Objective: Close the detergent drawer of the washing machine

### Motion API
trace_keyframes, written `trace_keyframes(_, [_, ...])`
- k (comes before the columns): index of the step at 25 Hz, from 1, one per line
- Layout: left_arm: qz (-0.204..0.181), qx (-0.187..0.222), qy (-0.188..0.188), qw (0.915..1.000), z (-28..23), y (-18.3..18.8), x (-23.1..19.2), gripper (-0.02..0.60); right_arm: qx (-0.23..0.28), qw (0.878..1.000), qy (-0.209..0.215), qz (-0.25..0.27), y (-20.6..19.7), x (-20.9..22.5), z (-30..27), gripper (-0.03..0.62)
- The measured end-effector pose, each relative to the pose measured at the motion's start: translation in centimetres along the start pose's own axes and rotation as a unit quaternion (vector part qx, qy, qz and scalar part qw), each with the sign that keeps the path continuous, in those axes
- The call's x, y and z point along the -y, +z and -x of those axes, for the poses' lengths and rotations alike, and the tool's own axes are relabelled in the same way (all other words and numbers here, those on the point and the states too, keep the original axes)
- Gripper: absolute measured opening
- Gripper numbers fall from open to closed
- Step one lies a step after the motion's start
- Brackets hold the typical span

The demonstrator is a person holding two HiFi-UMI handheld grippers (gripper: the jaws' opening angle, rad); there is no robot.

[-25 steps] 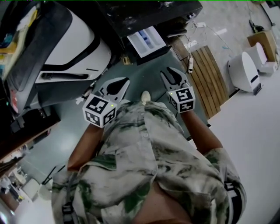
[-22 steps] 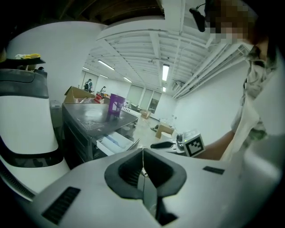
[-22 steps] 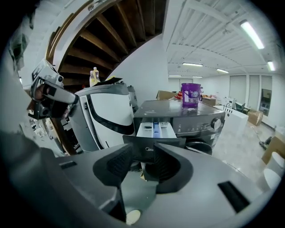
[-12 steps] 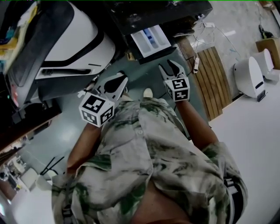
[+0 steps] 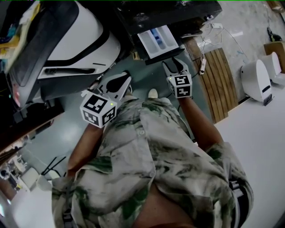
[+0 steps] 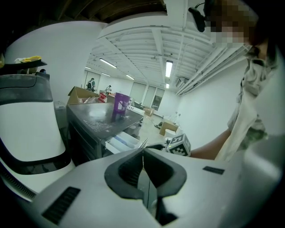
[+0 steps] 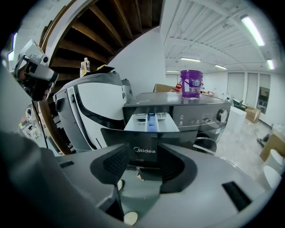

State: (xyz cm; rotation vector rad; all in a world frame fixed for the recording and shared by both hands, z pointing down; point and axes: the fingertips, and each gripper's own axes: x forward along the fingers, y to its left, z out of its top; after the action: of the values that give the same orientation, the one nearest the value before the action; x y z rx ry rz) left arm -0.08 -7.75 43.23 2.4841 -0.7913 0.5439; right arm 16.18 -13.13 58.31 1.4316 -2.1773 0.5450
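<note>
The dark washing machine (image 5: pixel 178 11) has its detergent drawer (image 5: pixel 156 41) pulled out, white and blue compartments showing. My right gripper (image 5: pixel 174 67) sits just in front of the drawer's dark front panel (image 7: pixel 147 140). Its jaws are opening, with nothing pressed between the pads. In the right gripper view the drawer (image 7: pixel 151 122) lies straight ahead beyond the right gripper (image 7: pixel 146 162). My left gripper (image 5: pixel 118 82) hangs lower left of the drawer, shut and empty. The left gripper (image 6: pixel 143 153) looks past its touching pads at the drawer (image 6: pixel 122 142) from the side.
A white machine with a dark door (image 5: pixel 75 44) stands left of the washer. A purple bucket (image 7: pixel 191 83) sits on the washer's top. To the right are a wooden slatted pallet (image 5: pixel 218 80), loose cables (image 5: pixel 209 35) and a white device (image 5: pixel 256 80). The person's shirt fills the lower head view.
The right gripper has moved toward the drawer's front and its jaws have spread wider. The left gripper has stayed about where it was.
</note>
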Motion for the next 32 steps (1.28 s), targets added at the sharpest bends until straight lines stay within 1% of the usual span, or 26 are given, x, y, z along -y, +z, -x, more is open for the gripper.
trace_keyframes(7, [0.005, -0.003, 0.008, 0.9999, 0.4, -0.1, -0.9, 0.025, -0.006, 1.000, -0.011, -0.003, 0.2, 0.5, -1.3, 0.216])
trace_keyframes(14, [0.005, -0.005, 0.015, 0.9999, 0.3, 0.1, -1.7, 0.025, -0.004, 1.000, -0.031, -0.005, 0.4, 0.8, -1.9, 0.221])
trace_keyframes(17, [0.008, -0.004, 0.017, 0.9998, 0.3, 0.0, -1.8, 0.025, 0.000, 0.999, -0.032, -0.005, 0.5, 0.8, -1.9, 0.221])
trace_keyframes(22, [-0.001, -0.007, 0.021, 0.9998, 0.4, -0.2, -2.1, 0.025, 0.003, 0.999, -0.034, -0.001, 0.8, 0.8, -2.6, 0.221])
trace_keyframes(32, [0.007, -0.005, 0.024, 0.9997, 0.5, -0.2, -2.8, 0.025, 0.006, 0.999, -0.033, -0.008, 1.6, 0.8, -3.5, 0.221])
